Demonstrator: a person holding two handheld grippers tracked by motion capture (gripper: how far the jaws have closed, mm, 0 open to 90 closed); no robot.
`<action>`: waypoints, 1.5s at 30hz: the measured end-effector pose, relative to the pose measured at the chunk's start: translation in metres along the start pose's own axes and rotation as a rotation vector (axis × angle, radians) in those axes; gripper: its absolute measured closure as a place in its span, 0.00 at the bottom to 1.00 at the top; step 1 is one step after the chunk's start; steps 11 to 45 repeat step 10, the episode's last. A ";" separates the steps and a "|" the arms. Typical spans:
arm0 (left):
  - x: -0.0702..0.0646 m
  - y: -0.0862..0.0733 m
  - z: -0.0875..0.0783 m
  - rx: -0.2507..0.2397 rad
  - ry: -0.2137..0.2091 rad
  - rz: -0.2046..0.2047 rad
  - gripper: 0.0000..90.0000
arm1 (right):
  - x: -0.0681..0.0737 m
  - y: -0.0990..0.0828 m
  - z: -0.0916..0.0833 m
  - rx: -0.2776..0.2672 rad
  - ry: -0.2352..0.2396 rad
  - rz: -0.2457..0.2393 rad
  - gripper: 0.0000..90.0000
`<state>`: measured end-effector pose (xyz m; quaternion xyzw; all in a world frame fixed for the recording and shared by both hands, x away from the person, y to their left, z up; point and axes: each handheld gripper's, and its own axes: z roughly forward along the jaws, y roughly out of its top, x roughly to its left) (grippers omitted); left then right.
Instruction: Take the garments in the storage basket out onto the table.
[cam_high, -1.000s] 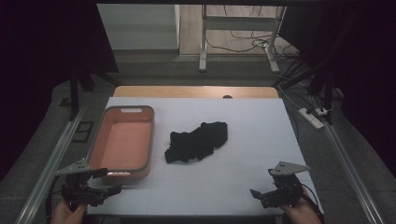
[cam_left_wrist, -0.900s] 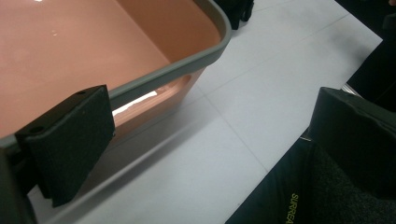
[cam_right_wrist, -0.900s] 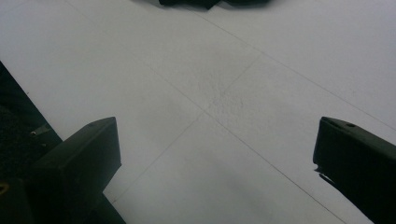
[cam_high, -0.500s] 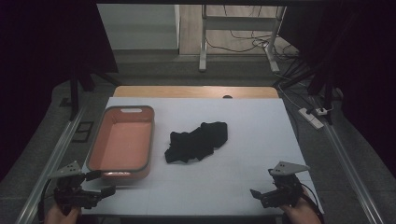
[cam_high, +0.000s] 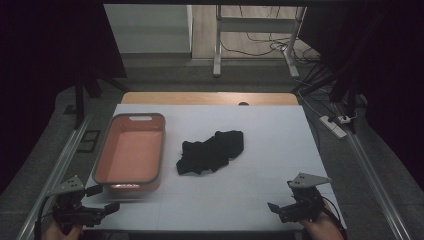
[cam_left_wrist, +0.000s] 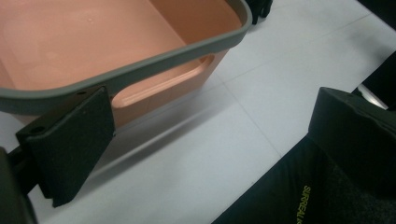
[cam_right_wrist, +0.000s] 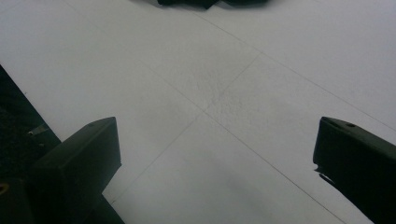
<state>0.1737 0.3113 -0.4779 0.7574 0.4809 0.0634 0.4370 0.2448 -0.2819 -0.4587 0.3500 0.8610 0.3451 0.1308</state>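
A salmon tub with a grey rim (cam_high: 161, 145) stands at the left of the white table (cam_high: 280, 145). A crumpled black cloth (cam_high: 210, 152) lies mid-table, just right of the tub. My left gripper (cam_high: 104, 198) hovers at the near left corner, open and holding nothing. In the left gripper view its jaws (cam_left_wrist: 210, 135) stand wide apart, and the tub's handle end (cam_left_wrist: 140, 65) is close ahead. My right gripper (cam_high: 280, 209) sits open at the near right edge. Bare table lies between its jaws (cam_right_wrist: 215, 154), and the cloth (cam_right_wrist: 210, 3) is far ahead.
A wooden strip (cam_high: 210, 98) borders the table's far edge. Metal rails run along both sides. A power strip (cam_high: 334, 126) and cables lie on the floor at right, with frame legs (cam_high: 217, 45) behind. Dark fabric with yellow lettering (cam_left_wrist: 299, 196) fills the left gripper view's lower right.
My left gripper has drawn back a little toward the near left corner, away from the tub. The right gripper, tub and cloth have not moved.
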 end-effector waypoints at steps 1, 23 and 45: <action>0.000 0.000 0.000 0.004 0.003 0.002 0.01 | 0.000 0.000 0.000 0.000 0.000 0.000 0.01; -0.002 0.001 0.003 0.051 0.015 0.009 0.01 | 0.000 0.000 0.001 0.011 -0.015 -0.008 0.01; -0.002 0.001 0.003 0.051 0.015 0.009 0.01 | 0.000 0.000 0.001 0.011 -0.015 -0.008 0.01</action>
